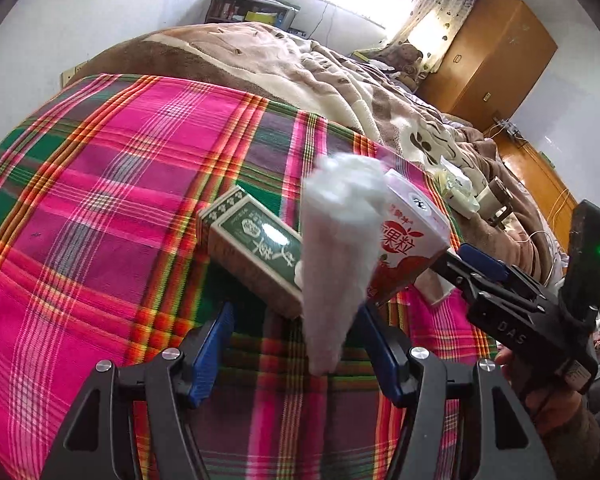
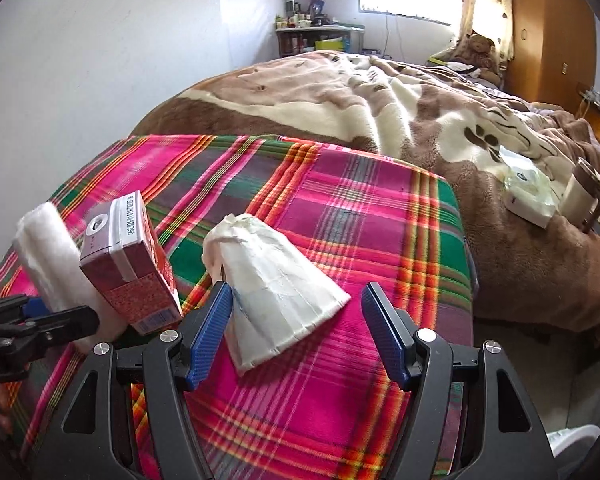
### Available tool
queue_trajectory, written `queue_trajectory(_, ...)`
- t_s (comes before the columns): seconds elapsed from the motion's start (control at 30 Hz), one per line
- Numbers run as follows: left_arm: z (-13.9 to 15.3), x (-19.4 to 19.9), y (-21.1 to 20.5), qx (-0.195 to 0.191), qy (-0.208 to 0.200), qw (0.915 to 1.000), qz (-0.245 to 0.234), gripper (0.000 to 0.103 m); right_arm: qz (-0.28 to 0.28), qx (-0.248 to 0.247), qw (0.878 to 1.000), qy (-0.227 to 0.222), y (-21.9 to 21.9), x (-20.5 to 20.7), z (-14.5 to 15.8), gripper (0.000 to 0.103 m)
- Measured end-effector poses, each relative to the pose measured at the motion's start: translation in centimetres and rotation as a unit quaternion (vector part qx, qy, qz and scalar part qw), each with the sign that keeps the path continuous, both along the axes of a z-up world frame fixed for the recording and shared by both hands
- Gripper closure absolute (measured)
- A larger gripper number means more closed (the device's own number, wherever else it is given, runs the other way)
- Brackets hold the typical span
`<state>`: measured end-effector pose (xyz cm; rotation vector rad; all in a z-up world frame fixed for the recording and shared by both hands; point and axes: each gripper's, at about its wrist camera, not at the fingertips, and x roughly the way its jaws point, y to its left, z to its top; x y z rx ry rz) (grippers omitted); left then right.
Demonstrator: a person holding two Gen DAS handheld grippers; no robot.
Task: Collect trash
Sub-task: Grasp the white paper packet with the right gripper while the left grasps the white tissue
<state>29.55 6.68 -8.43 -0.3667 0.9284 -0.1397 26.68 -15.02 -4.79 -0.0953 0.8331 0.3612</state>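
Observation:
On the pink plaid cloth [image 1: 100, 200] lie a green carton [image 1: 256, 248], a red juice carton [image 1: 404, 244] and a white fluffy cone-shaped wad [image 1: 336, 256]. My left gripper [image 1: 296, 344] is open, its blue pads either side of the wad's narrow end. In the right wrist view my right gripper [image 2: 296, 328] is open around a crumpled white paper piece [image 2: 276, 280] lying on the cloth [image 2: 340, 360]. The red carton [image 2: 132, 264] and the wad [image 2: 48, 264] sit to its left, with the left gripper's fingers [image 2: 40, 320] beside them.
A brown and cream blanket [image 2: 380, 120] covers the bed behind the cloth. A white packet [image 2: 528, 192] and a cup [image 2: 584, 196] lie on it at right. A wooden wardrobe [image 1: 492, 56] and a shelf [image 2: 316, 40] stand at the back.

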Motion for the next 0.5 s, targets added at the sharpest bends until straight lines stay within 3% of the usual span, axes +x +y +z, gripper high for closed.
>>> queue_trajectory(0.13,0.1,-0.5,0.9,-0.007,-0.006,1.0,0.003,0.04,0.012,-0.005,1.0,0.012,0.8,-0.4,-0.5,0.034)
queue_trajectory(0.33,0.2,-0.7,1.9,-0.027,-0.009,0.9995,0.012,0.055,0.015,0.014,1.0,0.017,1.0,-0.6,-0.4,0.035)
queue_trajectory(0.5,0.8,-0.7,1.1,-0.033,-0.026,0.9991,0.005,0.058,0.01,0.02,1.0,0.019,1.3,-1.0,-0.5,0.048)
